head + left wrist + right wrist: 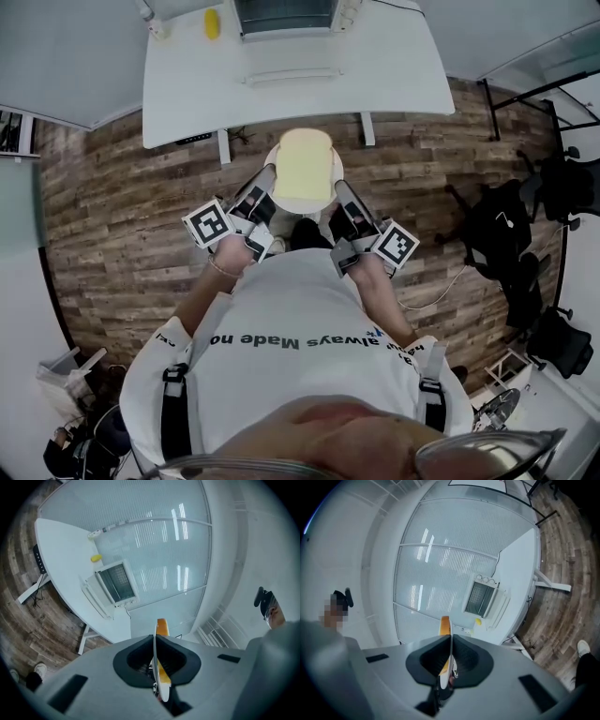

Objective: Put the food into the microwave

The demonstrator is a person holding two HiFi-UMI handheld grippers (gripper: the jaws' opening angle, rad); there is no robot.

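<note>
My left hand-held gripper [266, 185] and right hand-held gripper [339, 193] each clamp the plate [302, 204] rim; only the head view shows its bread [303, 161], and my shirt [291, 309] reading "always Made"

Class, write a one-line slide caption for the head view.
Left gripper and right gripper clamp opposite rims of a plate carrying bread, short of the table with the microwave.

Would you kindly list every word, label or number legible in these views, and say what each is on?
"always Made no": on the person's white shirt, head view; the line's ends are hidden by folds.
The marker cubes carry only square patterns, no letters.
On the microwave, any labels are too small to read.
The two gripper views show no legible text.
</note>
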